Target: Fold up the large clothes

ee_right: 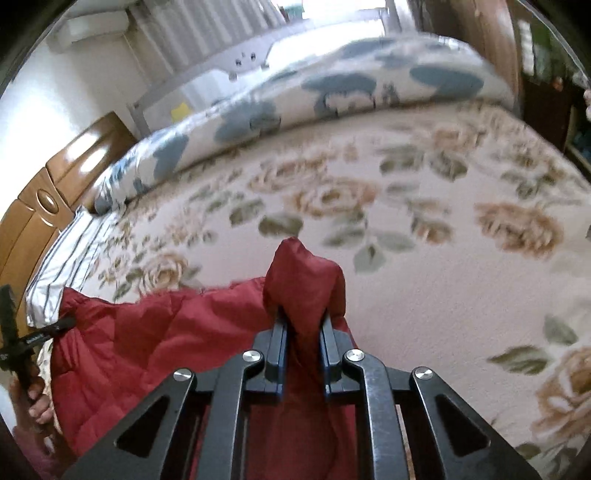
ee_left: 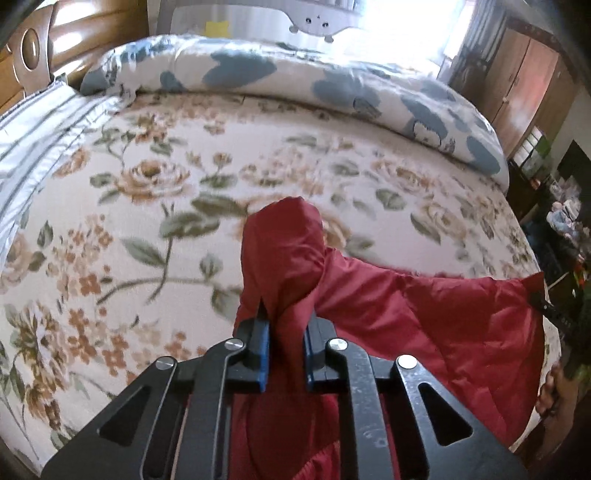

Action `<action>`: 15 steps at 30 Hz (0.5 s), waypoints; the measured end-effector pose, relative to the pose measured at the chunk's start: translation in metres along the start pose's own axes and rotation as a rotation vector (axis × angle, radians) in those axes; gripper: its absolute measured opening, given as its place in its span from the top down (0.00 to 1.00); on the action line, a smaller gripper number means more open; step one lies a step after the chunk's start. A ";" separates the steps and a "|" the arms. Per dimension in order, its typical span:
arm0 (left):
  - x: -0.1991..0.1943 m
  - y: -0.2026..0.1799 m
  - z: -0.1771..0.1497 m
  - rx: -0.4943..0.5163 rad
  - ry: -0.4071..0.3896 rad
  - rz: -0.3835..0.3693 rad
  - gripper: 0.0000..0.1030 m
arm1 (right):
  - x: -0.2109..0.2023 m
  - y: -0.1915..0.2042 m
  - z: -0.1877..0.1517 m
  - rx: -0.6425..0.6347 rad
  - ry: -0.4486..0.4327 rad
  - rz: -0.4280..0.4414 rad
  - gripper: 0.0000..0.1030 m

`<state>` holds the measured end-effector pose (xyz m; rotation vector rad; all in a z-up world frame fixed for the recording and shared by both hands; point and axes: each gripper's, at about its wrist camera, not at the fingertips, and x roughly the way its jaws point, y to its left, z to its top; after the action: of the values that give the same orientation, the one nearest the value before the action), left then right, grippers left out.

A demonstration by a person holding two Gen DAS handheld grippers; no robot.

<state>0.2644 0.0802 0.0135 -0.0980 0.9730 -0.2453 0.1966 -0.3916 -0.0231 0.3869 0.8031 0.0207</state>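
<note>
Only in the left wrist view: a dark wooden wardrobe at right. Only in the right wrist view: a white wall unit up high. Left gripper clamped narrow on a bunched corner of the red garment; right gripper likewise pinching another corner, fabric stretched between above the floral bed cover.

Floral bedspread fills most of my view, cream with tan roses, green leaves. Rolled duvet with blue blotches runs along far edge. Striped pillow tucked at left by wooden headboard. Brown wardrobe off right, cluttered shelves below it. Bright window glare up top, everything bit blurry.
</note>
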 end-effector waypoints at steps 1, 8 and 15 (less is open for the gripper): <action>0.002 -0.001 0.004 -0.003 -0.004 0.004 0.89 | 0.001 0.001 0.004 -0.004 -0.010 -0.012 0.88; 0.069 0.009 0.009 -0.051 0.104 0.037 0.89 | 0.047 -0.012 0.008 0.045 0.062 -0.057 0.88; 0.098 0.017 -0.003 -0.083 0.157 0.027 0.88 | 0.079 -0.019 -0.013 0.064 0.126 -0.078 0.88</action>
<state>0.3172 0.0723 -0.0703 -0.1426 1.1401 -0.1901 0.2408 -0.3921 -0.0930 0.4172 0.9441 -0.0540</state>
